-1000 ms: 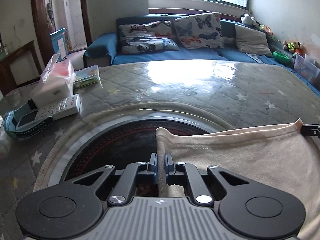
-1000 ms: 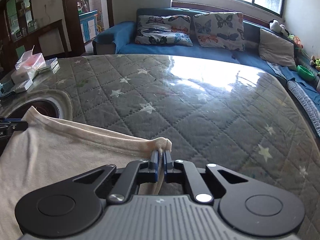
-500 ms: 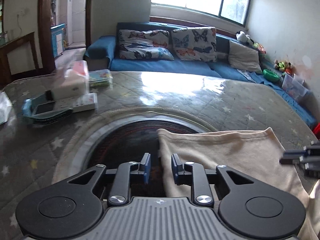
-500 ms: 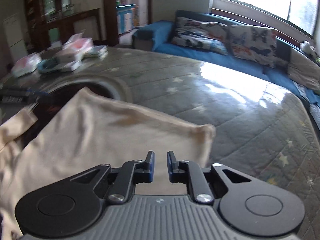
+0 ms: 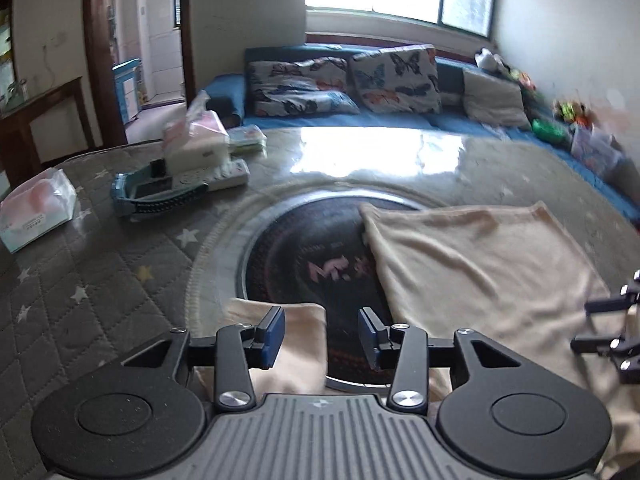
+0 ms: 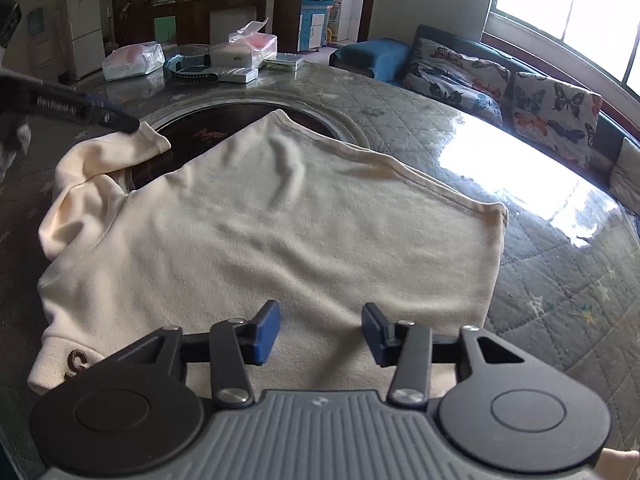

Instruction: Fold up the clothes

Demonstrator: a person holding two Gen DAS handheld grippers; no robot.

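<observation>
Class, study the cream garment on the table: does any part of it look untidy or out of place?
Yes. The cream garment mostly lies flat, but its left sleeve is bunched and creased beside the body, draping over the dark round inset in the table.

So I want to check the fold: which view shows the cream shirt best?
The right wrist view: the cream shirt fills it, with hem, folded edge and one sleeve visible. The left wrist view shows only part of the body and a sleeve end, motion-blurred.
</observation>
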